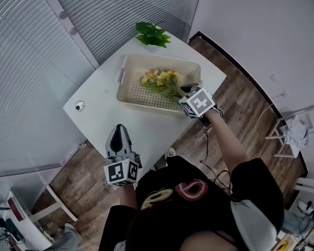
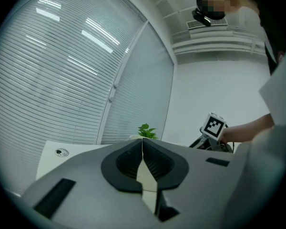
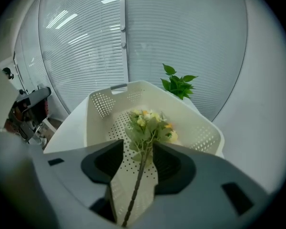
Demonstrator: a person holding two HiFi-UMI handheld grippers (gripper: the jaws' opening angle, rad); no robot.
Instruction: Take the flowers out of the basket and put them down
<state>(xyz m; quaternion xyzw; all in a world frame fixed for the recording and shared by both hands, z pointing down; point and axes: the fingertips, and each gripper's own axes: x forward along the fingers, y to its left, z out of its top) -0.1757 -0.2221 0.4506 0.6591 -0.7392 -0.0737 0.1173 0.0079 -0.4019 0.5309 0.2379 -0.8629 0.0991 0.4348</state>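
The left tool (image 2: 143,144) is held level at the worktop's (image 1: 94,101) near edge, jaws together; right tool (image 3: 138,144) pitched downward, jaws apart.

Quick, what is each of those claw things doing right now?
Left gripper: closed, empty.
Right gripper: open; the flowers lie with their stem between its jaws, ungripped.

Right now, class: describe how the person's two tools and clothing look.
The left tool and right tool have smooth grey bodies and black ribbed pads. Each carries a white cube with black square markers. The person wears a black short-sleeved top with a red and yellow print.
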